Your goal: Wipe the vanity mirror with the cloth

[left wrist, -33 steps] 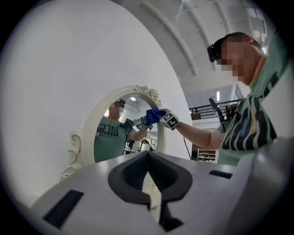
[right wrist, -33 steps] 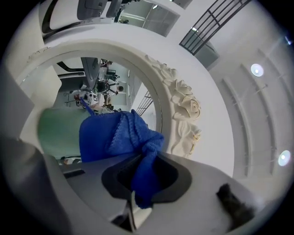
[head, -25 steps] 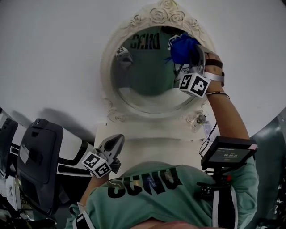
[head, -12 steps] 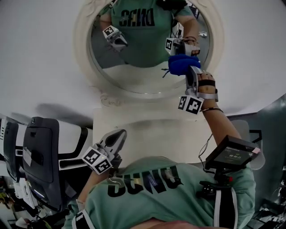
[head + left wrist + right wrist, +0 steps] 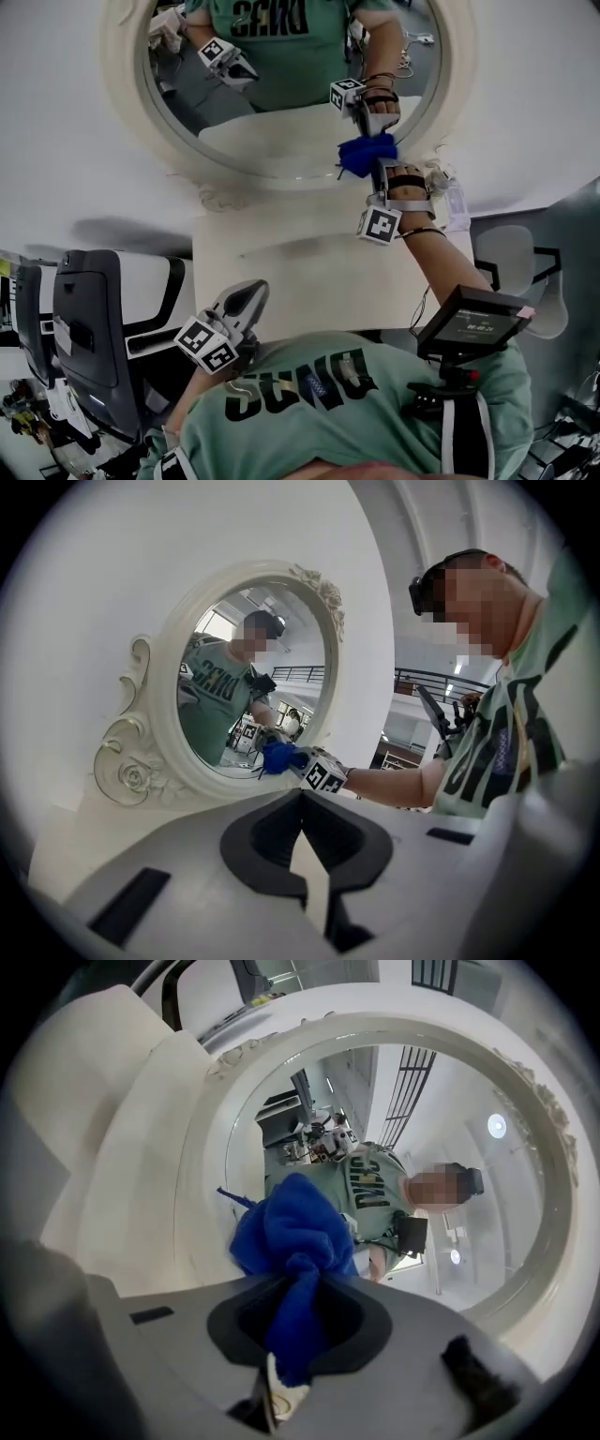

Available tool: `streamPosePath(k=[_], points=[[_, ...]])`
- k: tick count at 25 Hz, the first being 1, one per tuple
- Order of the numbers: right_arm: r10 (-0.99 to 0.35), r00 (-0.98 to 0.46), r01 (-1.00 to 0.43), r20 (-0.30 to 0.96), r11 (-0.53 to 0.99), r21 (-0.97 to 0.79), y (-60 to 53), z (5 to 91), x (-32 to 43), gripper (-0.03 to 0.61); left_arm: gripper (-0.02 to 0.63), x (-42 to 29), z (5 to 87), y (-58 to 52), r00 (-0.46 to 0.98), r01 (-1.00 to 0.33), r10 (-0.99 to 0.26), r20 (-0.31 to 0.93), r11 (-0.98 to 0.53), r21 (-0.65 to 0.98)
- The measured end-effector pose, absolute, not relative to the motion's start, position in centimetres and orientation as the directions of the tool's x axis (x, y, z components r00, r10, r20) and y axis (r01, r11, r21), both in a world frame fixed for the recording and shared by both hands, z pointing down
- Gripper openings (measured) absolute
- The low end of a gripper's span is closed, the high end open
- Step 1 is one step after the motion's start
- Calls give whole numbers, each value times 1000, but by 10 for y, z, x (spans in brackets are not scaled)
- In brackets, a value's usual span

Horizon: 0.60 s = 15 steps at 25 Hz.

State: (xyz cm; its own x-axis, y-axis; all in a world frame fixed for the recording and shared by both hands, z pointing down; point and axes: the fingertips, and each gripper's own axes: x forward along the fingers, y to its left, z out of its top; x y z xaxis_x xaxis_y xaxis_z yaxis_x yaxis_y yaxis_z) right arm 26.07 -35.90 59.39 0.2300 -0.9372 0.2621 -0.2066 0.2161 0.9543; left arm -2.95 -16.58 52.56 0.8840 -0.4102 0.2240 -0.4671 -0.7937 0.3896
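Observation:
An oval vanity mirror (image 5: 281, 122) in a white carved frame stands against the wall at the back of a white table (image 5: 300, 272). My right gripper (image 5: 373, 161) is shut on a bunched blue cloth (image 5: 366, 153) and presses it against the lower right of the glass. In the right gripper view the cloth (image 5: 291, 1232) bulges out of the jaws in front of the mirror (image 5: 450, 1101). My left gripper (image 5: 246, 295) hangs shut and holds nothing, low over the table's front edge, far from the mirror. From the left gripper view, mirror (image 5: 244, 686), cloth (image 5: 277, 757) and left gripper (image 5: 309, 855) all show.
A dark office chair (image 5: 84, 328) stands left of the table. A small screen device (image 5: 469, 323) hangs at the person's right side. The mirror reflects the person and both grippers. A small clear object (image 5: 455, 197) lies by the frame's lower right.
The right gripper has carried the cloth down the glass, from the upper right to the lower right. The head view has tilted, so the mirror sits higher. The left gripper has hardly moved.

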Motion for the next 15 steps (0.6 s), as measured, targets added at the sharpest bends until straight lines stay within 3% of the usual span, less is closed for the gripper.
streamPosePath(k=[8, 11, 15], points=[[-916, 164, -182, 366, 337, 924, -350, 595, 248, 52, 9, -48, 493, -165, 886, -461, -446, 126, -820, 339], [-962, 114, -140, 247, 231, 963, -355, 534, 234, 52, 9, -56, 481, -176, 883, -463, -465, 73, -831, 309], [-998, 66, -95, -20, -26, 995, -369, 392, 234, 52, 9, -53, 461, -192, 873, -469, -487, -11, -845, 257]])
